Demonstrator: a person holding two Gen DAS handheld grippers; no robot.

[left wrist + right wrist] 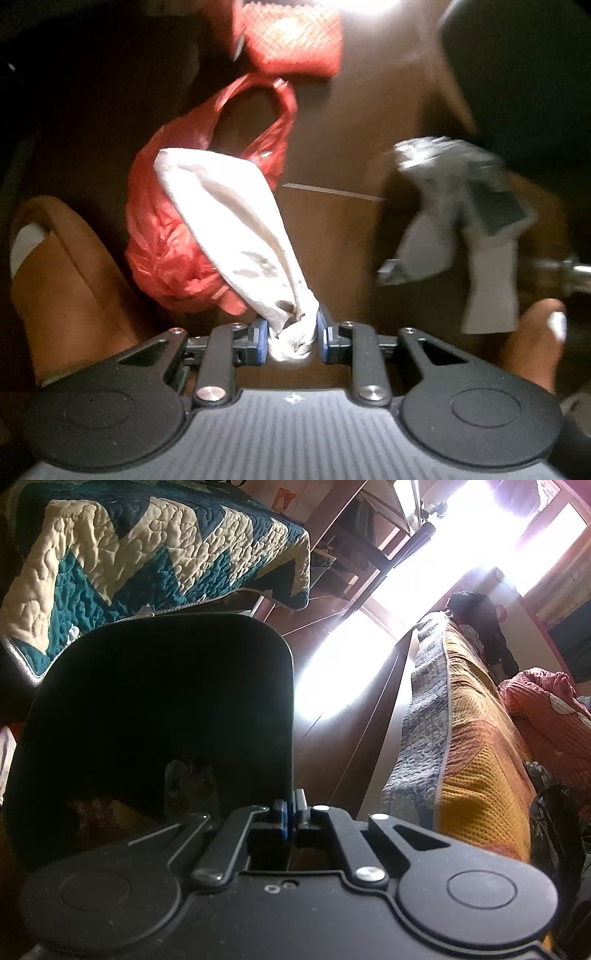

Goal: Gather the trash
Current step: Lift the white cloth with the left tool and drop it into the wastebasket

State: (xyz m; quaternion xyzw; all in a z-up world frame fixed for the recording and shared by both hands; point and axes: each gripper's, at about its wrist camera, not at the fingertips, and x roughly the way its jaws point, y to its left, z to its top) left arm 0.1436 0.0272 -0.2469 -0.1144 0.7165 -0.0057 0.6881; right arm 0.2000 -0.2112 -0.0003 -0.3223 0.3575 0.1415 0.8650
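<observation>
In the left wrist view my left gripper [291,332] points down at the brown floor and is shut on the twisted end of a stained white tissue [236,221], which hangs in front of it. Behind the tissue a crumpled red plastic bag [162,229] lies on the floor. A blurred grey wrapper [454,221] lies to the right. In the right wrist view my right gripper [291,810] is shut on the edge of a black bin [159,709], with some scraps [184,775] dimly visible inside it.
A red mesh item [291,37] lies beyond the red bag. A person's toe [532,339] is at the lower right and a bare leg [66,288] at the left. Two beds flank the floor: a teal-and-cream quilt [129,554] and a yellow-and-grey blanket [461,738].
</observation>
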